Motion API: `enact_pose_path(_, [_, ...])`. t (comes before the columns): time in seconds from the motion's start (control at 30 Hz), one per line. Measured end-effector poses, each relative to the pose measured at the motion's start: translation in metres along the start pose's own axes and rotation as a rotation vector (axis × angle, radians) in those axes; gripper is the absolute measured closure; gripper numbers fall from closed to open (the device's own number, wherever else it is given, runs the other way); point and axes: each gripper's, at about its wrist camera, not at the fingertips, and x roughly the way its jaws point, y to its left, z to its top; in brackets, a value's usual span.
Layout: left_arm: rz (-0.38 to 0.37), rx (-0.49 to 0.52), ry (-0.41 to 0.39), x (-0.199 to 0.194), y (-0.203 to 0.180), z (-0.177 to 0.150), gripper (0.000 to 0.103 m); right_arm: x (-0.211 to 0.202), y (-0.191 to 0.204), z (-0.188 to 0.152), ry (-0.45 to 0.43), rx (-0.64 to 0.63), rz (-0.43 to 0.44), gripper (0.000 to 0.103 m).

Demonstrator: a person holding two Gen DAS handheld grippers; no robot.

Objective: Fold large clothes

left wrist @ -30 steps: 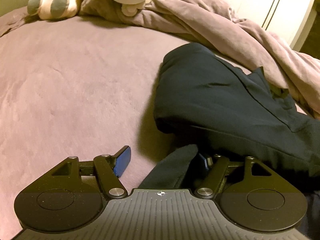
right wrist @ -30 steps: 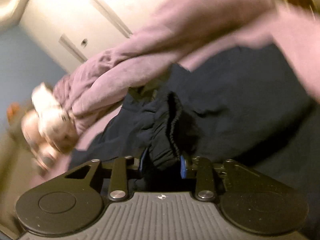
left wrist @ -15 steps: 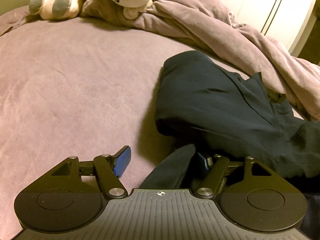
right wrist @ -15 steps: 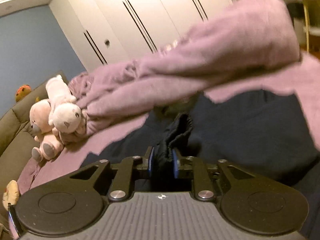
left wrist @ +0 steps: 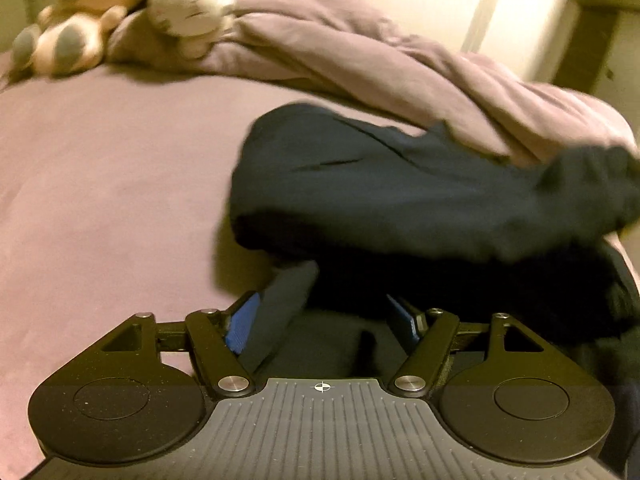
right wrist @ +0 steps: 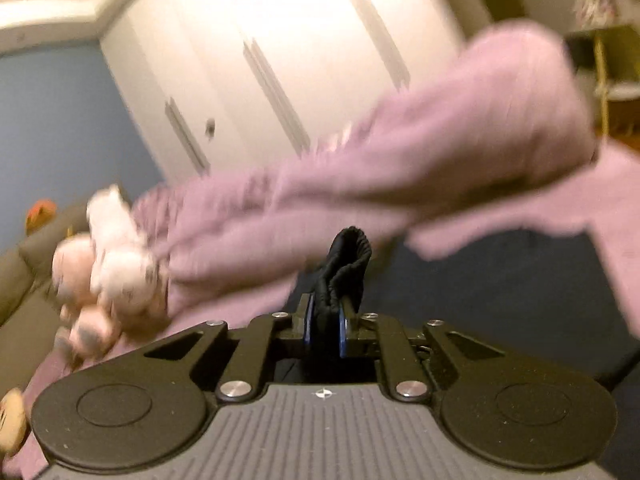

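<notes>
My right tool point(right wrist: 323, 330) has just clamped onto the dark garment's point(left wrist: 400, 196) bunched hem; my left tool point(left wrist: 324, 320) gapes around loose cloth, which may slip out.

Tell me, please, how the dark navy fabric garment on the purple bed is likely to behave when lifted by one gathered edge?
The dark navy fabric garment probably hangs limp: it lies in soft folds. Its ribbed edge bunches between the right gripper, so it likely grips without slipping.

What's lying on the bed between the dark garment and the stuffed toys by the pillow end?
In the left wrist view, only bare mauve sheet between the dark garment and the stuffed toys; the rumpled blanket runs alongside.
</notes>
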Motion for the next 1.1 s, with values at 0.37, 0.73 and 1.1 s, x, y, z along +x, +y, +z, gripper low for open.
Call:
enact_pose_path(0.37, [0.07,-0.037,-0.007,0.011,-0.005,0.009,0.026,-0.014,-0.118,0.007,0.027,0.125,-0.277,0.088])
enact_pose_path(0.73, [0.016,-0.014,-0.074,-0.012,-0.017,0.034,0.026,-0.048,-0.102,-0.017,-0.091,0.009,-0.405,0.061])
enact_pose_path(1.1, [0.095,0.194,-0.009,0.062,-0.071,0.036,0.022,0.042,-0.089,-0.05,0.214,-0.402,-0.314,0.066])
